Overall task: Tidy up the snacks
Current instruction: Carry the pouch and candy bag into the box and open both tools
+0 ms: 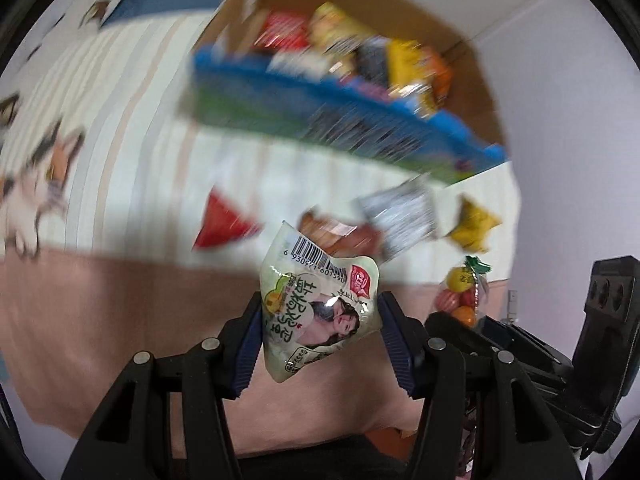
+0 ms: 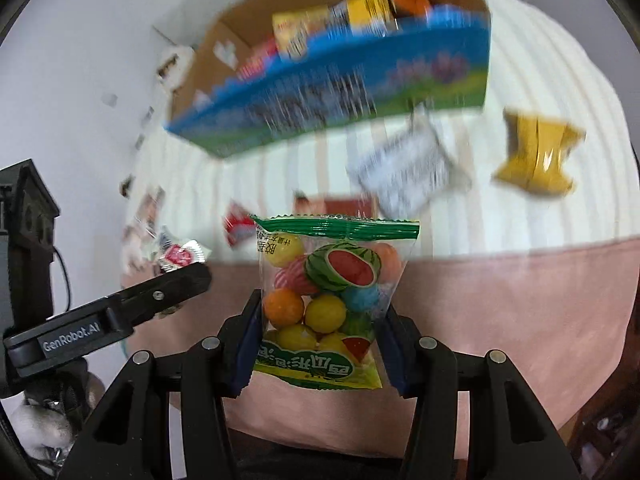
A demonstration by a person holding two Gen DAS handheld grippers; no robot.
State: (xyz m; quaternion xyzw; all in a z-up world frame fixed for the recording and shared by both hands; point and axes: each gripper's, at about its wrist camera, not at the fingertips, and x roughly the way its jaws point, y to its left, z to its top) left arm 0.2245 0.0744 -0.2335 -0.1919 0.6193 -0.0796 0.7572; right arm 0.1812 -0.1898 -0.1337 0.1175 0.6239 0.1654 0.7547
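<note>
Left tongs (image 1: pixel 320 320): clamped across the lower half of the pale plum packet (image 1: pixel 316 304), one pad on each side edge; you hold it up off the bed.
Plum packet handling: I judge it light and puffy, with a glossy film that can slide. Keep your grip on the sealed side edges, not the air-filled middle.
Right tongs (image 2: pixel 318 320): clamped on the gumball bag (image 2: pixel 334 300) at its lower sides, holding it upright in the air over the pink blanket (image 2: pixel 500 300).
Gumball bag handling: the hard round balls will likely shift and roll inside, so the clear film may slip. Squeeze where the balls pack tight, or take the green crimped top.
Carton (image 2: pixel 340 92): open, blue-fronted, already holding several packets, at the far side of the bed (image 1: pixel 140 140) against the wall.
Loose packets: a red one (image 1: pixel 224 220), a silver one (image 2: pixel 404 172) and a yellow one (image 2: pixel 536 160) lie on the striped cover in front of the carton. All look soft and light; the blur hides their details.
Drop: I expect both bags need only a gentle release over the carton.
</note>
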